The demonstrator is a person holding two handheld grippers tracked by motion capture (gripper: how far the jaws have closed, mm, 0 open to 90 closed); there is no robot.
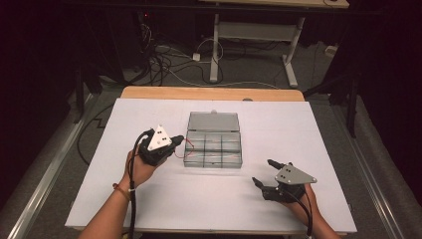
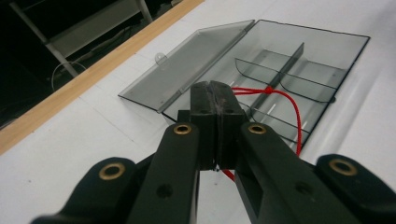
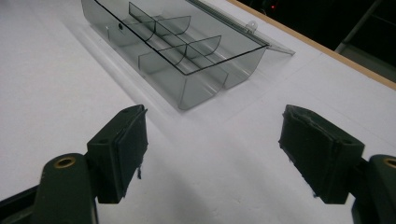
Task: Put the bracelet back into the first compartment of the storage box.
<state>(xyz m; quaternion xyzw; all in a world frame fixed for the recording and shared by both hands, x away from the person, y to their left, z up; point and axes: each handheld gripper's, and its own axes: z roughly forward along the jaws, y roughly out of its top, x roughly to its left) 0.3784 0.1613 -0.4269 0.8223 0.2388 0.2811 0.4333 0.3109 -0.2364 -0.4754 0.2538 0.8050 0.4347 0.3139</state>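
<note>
On the left, our left claw [image 1: 175, 145] is pinched tight on one red string [image 2: 275, 95]. The string runs from the jaws over the near-left part of the clear box [image 1: 214, 159], at about nine o'clock of it. We think this step is putting the string into the box. Next we need to lower the claw over one little room in the box, then let go so the string drops inside and does not hang over a wall.

In the middle of the white table [image 1: 99, 194] sits that one box, with its lid [image 1: 213, 121] lying open flat at twelve o'clock. We count six little rooms inside.

On the right, at about four o'clock from the box, our right claw [image 1: 263, 172] has its jaws wide apart and holds nothing.

We count two claws, one box, one string.
</note>
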